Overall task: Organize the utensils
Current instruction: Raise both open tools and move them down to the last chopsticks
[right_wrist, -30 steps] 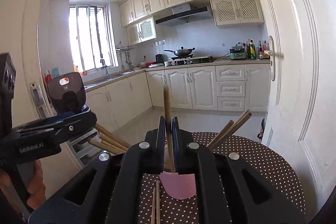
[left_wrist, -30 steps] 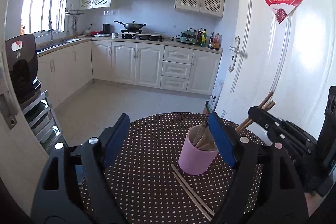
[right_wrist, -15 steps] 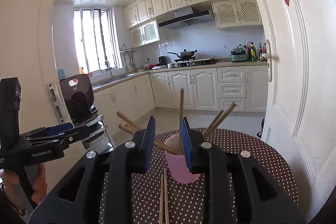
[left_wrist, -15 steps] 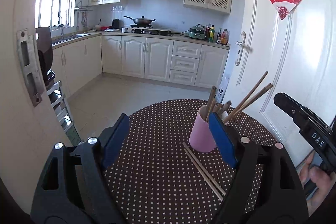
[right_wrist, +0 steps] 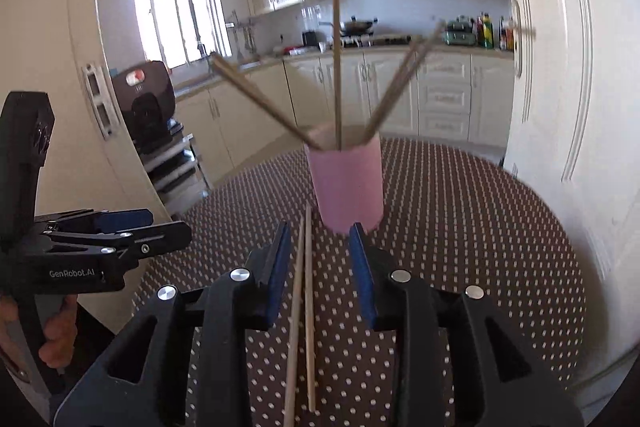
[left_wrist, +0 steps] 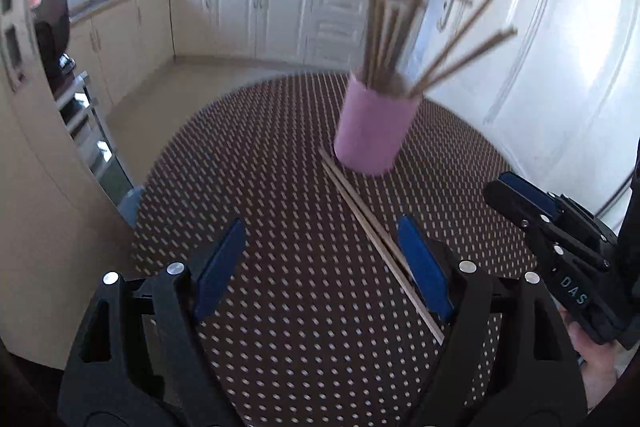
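Note:
A pink cup [left_wrist: 370,133] [right_wrist: 346,183] stands on the round dotted table [left_wrist: 280,195] [right_wrist: 460,227] and holds several wooden chopsticks [left_wrist: 384,35] [right_wrist: 337,67] that fan outward. Two loose chopsticks [left_wrist: 360,211] [right_wrist: 303,307] lie side by side on the cloth just in front of the cup. My left gripper [left_wrist: 320,227] [right_wrist: 168,225] hangs open over the cloth, its right finger next to the pair. My right gripper [right_wrist: 319,231] [left_wrist: 496,185] has its jaws opening; the loose pair shows between them, lying on the table and untouched.
A white door [left_wrist: 560,67] stands close behind the table on the right. A black appliance [right_wrist: 146,99] on a metal rack sits by the left wall. Kitchen cabinets [right_wrist: 440,95] run along the far side. The table edge curves near the door.
The right gripper let go of a chopstick, which now stands in the cup, and its jaws have parted. Both grippers sank and tilted down toward the table, drawing back from the cup.

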`<move>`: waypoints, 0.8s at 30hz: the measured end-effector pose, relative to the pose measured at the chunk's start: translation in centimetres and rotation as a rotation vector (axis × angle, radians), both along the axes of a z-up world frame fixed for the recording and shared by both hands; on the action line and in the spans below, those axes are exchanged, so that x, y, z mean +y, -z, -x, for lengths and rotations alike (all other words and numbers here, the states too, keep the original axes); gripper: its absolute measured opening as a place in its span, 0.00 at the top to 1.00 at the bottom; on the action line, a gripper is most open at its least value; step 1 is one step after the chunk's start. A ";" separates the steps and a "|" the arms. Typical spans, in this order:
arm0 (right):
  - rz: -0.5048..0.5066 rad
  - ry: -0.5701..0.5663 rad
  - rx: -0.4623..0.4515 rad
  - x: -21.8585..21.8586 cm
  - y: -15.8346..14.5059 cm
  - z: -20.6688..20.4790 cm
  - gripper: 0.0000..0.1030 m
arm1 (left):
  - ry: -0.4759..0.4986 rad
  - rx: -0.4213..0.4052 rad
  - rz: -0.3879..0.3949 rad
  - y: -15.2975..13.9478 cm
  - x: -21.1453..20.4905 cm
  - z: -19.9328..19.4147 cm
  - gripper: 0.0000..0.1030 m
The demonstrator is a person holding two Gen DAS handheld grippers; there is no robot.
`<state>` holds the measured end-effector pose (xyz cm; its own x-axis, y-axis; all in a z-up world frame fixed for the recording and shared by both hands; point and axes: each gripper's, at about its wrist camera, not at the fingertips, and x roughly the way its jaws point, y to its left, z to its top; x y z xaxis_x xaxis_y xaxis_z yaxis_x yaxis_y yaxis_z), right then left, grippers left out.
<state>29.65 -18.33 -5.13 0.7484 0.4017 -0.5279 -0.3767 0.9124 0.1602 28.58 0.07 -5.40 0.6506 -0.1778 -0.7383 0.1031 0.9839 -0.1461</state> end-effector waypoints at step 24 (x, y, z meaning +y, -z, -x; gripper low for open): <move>-0.049 0.002 0.208 -2.7 6.4 -1.5 0.63 | -0.040 0.268 -0.014 8.7 -4.9 -5.1 0.24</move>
